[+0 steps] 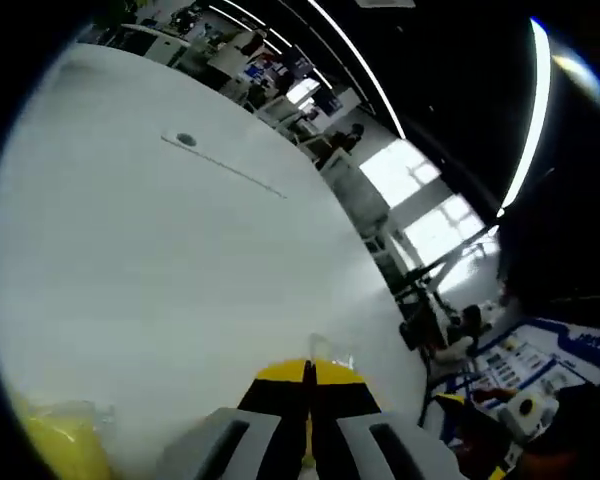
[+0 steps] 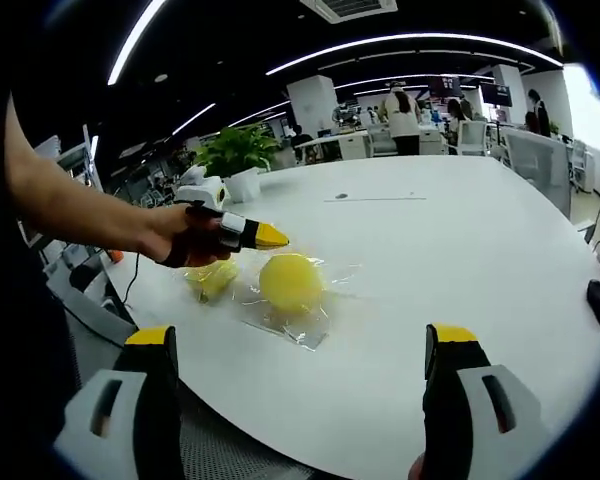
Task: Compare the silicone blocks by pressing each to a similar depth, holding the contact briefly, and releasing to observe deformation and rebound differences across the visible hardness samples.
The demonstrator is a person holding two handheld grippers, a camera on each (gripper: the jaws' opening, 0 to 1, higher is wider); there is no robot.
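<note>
Above white table: left gripper pressed together, off yellow block; right gripper spread wide, holding nothing.

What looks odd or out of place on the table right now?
The yellow samples are round and bagged in clear plastic, not bare blocks. The left gripper hovers shut above them; the right gripper is open.

The left gripper view sits low and close over the white surface, rolled steeply so the ceiling lights run diagonally, and faces across the bare top toward its far edge and the windows. The right gripper view looks from off the surface's near edge, roughly level, across the surface toward the far office. Both views share the white top with its small round grommet.
</note>
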